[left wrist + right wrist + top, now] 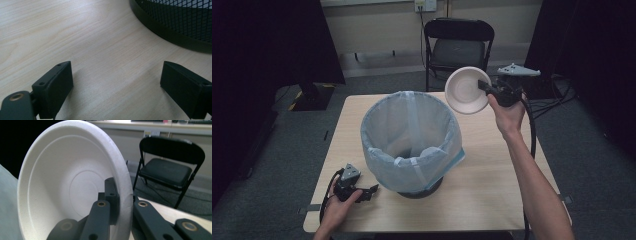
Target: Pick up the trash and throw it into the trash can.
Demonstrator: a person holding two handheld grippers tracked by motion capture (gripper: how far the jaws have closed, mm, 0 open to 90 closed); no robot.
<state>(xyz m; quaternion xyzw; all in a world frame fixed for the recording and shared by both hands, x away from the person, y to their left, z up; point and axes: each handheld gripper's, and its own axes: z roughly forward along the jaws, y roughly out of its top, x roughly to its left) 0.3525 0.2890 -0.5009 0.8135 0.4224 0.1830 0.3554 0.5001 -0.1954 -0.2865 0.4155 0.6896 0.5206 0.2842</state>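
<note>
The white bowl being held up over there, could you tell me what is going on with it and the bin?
A person works with a gripper in each hand. The right gripper is clamped on the rim of a white bowl, holding it tilted on edge in the air just beyond the bag-lined mesh bin on the wooden table. The left gripper rests open on the table by the bin's base, holding nothing.

Black folding chair (458, 47) beyond the table, wall outlet (425, 5), floor cables (562, 85)
</note>
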